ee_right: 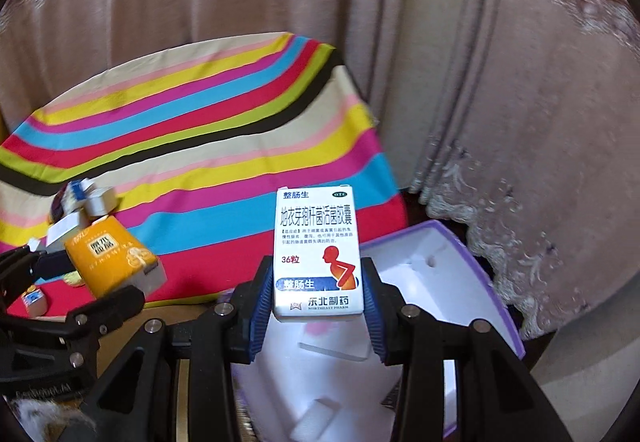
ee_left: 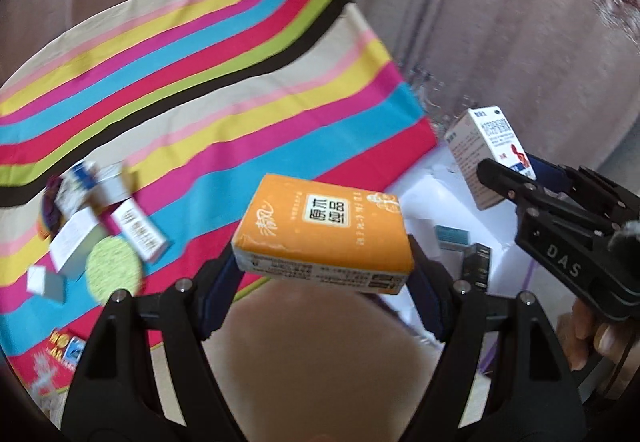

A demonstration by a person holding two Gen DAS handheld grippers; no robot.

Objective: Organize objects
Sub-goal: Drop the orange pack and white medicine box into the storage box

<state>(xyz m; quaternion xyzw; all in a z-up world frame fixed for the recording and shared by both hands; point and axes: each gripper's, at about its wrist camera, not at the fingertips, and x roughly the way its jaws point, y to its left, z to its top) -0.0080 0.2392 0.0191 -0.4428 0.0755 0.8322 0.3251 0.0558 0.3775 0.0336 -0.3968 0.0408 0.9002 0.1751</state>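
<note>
Both grippers were loaded as I watched through the wrist cameras. My left gripper [ee_left: 324, 274] had its jaws clamped on the two short ends of a flat orange paper-wrapped tissue pack [ee_left: 324, 230], which hung crosswise between the blue pads, printed face up and clear of any surface. My right gripper [ee_right: 318, 306] pinched the lower sides of a white cardboard medicine box with blue lettering and a red-orange figure [ee_right: 316, 246], held upright with its label toward the camera.

From the left camera, the right gripper [ee_left: 516, 181] sat ahead and to the right with the white box [ee_left: 488, 157] in its jaws; fingers of a hand [ee_left: 592, 338] wrapped its handle. From the right camera, the left gripper [ee_right: 108, 274] showed at the left with the orange pack [ee_right: 112, 258].

Directly below and ahead of the right gripper lay a white moulded tray with a purple rim [ee_right: 468, 282]; in the left view it sat to the right, beneath the pack's far end.

Ahead of both tools spread a brightly striped cloth [ee_left: 200, 81]. To the left gripper's left, a blurred cluster of small cartons [ee_left: 100, 209] and a round yellow-green patterned disc [ee_left: 114, 268] rested on it. Pinkish patterned curtains [ee_right: 500, 81] hung beyond.
</note>
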